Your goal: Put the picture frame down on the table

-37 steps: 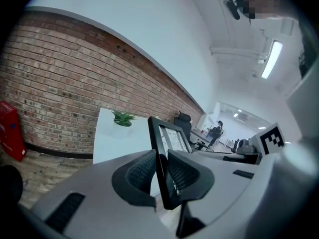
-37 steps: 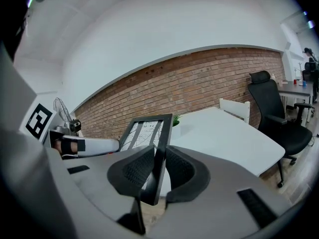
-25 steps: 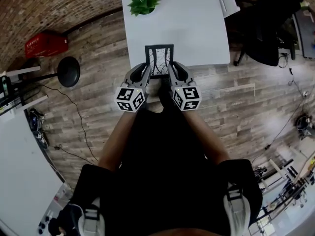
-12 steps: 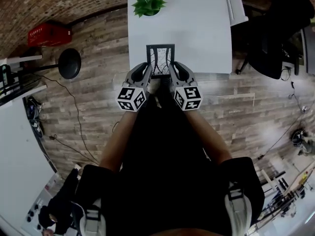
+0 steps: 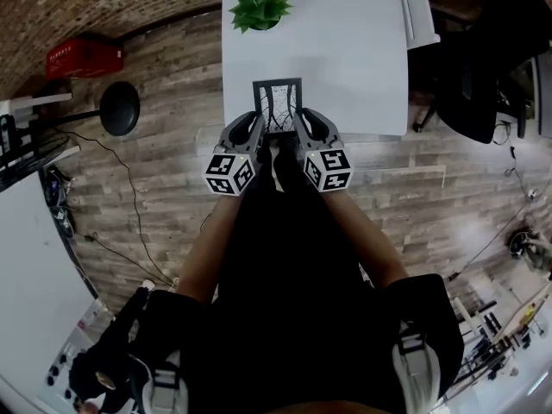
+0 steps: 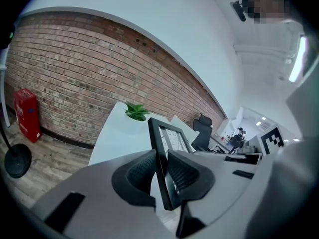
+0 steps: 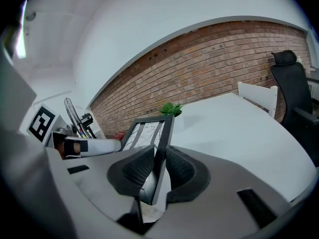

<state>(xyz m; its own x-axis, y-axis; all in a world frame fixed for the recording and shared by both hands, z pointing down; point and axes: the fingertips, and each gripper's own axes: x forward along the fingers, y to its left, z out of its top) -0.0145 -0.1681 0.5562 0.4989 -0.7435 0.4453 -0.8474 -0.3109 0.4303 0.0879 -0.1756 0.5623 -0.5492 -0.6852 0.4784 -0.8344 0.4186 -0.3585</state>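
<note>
A black picture frame with a line drawing in it hangs over the near edge of the white table. My left gripper is shut on its left side rail, and my right gripper is shut on its right side rail. Both hold it near its lower end, the upper part sticking out toward the table. Whether the frame touches the tabletop cannot be told.
A small green potted plant stands at the table's far left. A black office chair sits to the right, a red box and a round black stand base to the left on the wooden floor.
The two grippers and the frame keep the same hold; the view has shifted slightly, with the frame a little farther over the table.
</note>
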